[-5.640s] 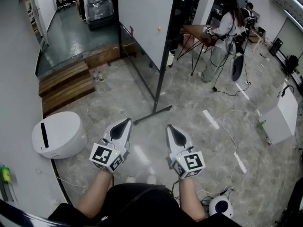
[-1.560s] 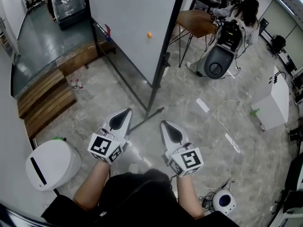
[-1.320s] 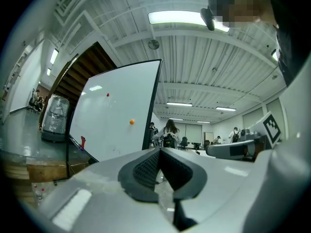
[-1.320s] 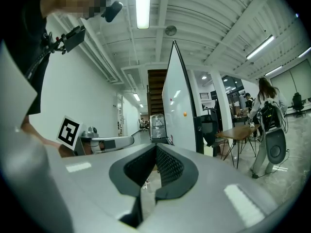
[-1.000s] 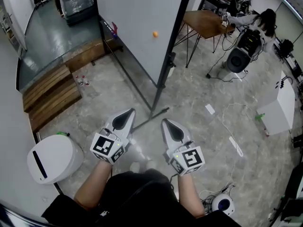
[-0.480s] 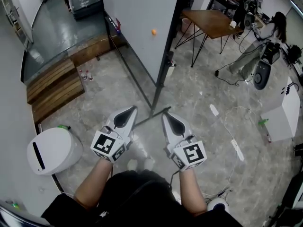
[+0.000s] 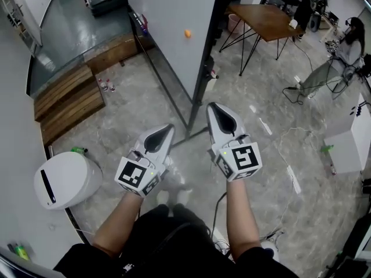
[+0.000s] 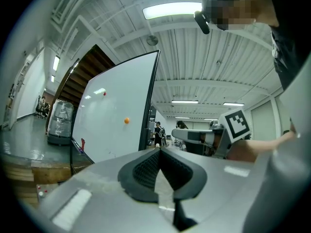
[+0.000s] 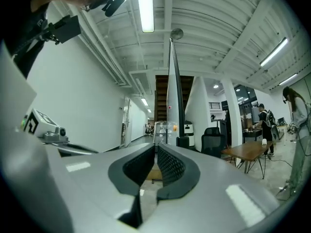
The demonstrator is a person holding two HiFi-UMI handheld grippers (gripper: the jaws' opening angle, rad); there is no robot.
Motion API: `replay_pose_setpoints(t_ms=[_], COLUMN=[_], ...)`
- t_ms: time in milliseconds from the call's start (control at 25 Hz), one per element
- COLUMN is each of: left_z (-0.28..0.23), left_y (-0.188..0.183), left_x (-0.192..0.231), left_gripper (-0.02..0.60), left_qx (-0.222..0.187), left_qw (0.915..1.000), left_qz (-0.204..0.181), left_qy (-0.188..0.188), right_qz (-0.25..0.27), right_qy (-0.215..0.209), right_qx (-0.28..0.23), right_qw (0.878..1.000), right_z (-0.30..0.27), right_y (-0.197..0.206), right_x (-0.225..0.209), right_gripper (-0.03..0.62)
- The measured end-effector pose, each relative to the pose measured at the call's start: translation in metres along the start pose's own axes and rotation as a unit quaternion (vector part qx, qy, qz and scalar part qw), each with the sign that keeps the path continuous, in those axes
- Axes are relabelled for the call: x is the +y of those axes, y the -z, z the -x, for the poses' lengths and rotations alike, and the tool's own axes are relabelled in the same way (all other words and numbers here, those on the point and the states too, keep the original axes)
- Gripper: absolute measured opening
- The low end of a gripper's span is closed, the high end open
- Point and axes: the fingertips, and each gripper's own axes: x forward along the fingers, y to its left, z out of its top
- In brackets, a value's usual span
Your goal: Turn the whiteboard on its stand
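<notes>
- Tall white whiteboard [image 7: 171, 33] w/ black metal frame stands upright, ahead of both your tips; its edge post [image 7: 207, 62] is nearest your right gripper [image 7: 213, 106].
- Right jaws have just been opening: narrow slit, nothing btwn. Left gripper [image 7: 168, 130] jaws together, empty, further back.

Your 2 forearms reach forward, both grippers level. Your left gripper [image 7: 167, 129] has its jaws together. Your right gripper [image 7: 214, 106], further ahead, has just been opening a crack, with nothing between its jaws.

Glossy whiteboard [image 7: 168, 22], metal stand [image 7: 197, 103], wooden table [image 7: 264, 19]
</notes>
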Motion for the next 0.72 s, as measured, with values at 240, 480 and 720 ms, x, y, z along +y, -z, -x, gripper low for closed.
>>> replay_pose_setpoints(t_ms=[240, 480, 720], left_z=[-0.014, -0.017, -0.015], left_y=[0.009, 0.021, 0.034], left_x=[0.009, 0.024, 0.035], left_gripper=[0.003, 0.003, 0.003], left_qx=[0.006, 0.017, 0.024], left_qw=[0.9999, 0.9994, 0.9991], left_qz=[0.010, 0.019, 0.019], left_qy=[-0.009, -0.024, -0.031], right_qz=[0.021, 0.032, 0.024], right_qy=[0.006, 0.021, 0.018], right_qx=[0.002, 0.010, 0.018], right_qw=[1.000, 0.999, 0.999], right_z=[-0.037, -0.077, -0.106], right_y=[-0.002, 0.001, 0.007], right_x=[-0.028, -0.059, -0.073], right_gripper=[0.058, 0.161, 0.225])
